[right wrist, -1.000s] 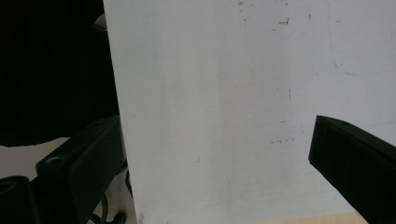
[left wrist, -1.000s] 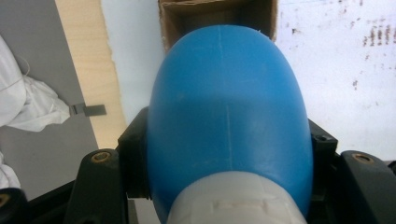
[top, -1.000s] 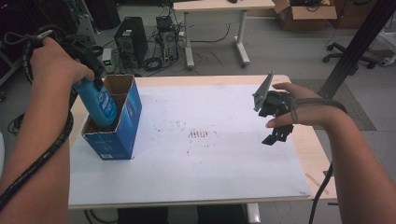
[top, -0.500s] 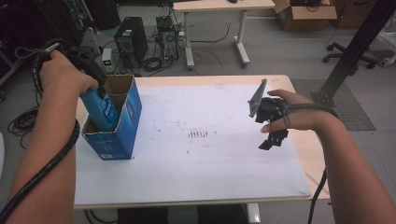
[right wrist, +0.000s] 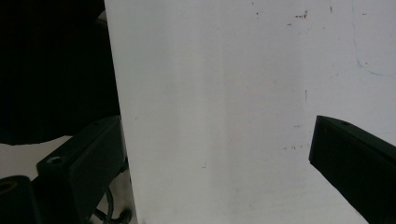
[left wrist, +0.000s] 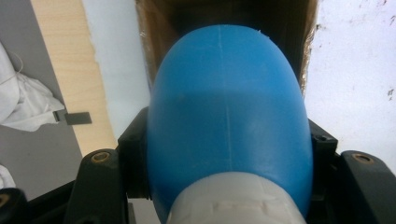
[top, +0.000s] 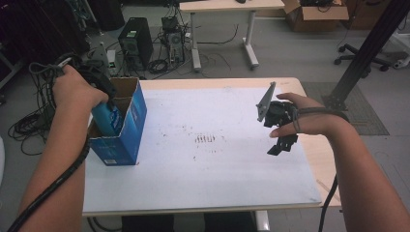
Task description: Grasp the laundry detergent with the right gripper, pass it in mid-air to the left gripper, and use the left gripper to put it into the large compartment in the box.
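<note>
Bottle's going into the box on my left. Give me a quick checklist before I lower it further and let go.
1. Grip: left gripper is shut on the blue bottle, a jaw on each side. Ok.
2. Aim: the bottle's base points into the open top of the blue box. Ok.
3. Depth: the bottle is partly inside, its upper part above the rim; whether it touches the bottom is hidden. Cannot tell.
4. Box interior: dark in the left gripper view, contents unseen. Cannot tell.
5. Box footing: it stands upright on the white table, near the left edge. Ok.
6. Right gripper: open, nothing between its jaws, far from the box. Ok.
</note>
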Available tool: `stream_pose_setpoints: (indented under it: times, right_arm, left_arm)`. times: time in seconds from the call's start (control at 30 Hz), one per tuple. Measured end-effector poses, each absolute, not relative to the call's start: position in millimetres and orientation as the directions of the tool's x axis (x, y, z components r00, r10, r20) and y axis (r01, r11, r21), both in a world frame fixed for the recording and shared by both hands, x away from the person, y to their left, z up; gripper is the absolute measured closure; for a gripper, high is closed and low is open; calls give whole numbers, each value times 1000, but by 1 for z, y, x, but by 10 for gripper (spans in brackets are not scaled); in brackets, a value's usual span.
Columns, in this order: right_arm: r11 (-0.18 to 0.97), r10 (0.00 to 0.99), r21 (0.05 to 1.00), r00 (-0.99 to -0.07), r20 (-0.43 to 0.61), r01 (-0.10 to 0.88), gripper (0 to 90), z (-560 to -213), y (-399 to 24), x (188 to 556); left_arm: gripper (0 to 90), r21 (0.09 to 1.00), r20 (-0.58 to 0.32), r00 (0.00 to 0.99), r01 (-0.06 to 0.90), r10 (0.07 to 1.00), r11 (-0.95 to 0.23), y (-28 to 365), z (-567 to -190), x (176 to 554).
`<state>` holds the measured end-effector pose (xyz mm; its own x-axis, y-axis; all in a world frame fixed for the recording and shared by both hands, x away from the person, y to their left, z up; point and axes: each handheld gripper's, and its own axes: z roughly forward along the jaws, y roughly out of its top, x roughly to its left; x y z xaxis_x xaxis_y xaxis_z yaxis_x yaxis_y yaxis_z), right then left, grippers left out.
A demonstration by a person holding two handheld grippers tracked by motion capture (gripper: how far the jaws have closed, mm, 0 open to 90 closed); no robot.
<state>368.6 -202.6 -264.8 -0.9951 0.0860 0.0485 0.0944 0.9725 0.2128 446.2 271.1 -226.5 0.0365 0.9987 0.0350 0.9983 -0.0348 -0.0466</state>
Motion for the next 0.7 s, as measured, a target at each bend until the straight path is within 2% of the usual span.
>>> stream_pose_setpoints:
  times: [0.7]
  right_arm:
    - [973,81,213,-995,53,91,33,-266,-200,370]
  left_arm:
    - [379,-43,43,45,998,998,-43,264,-263,443]
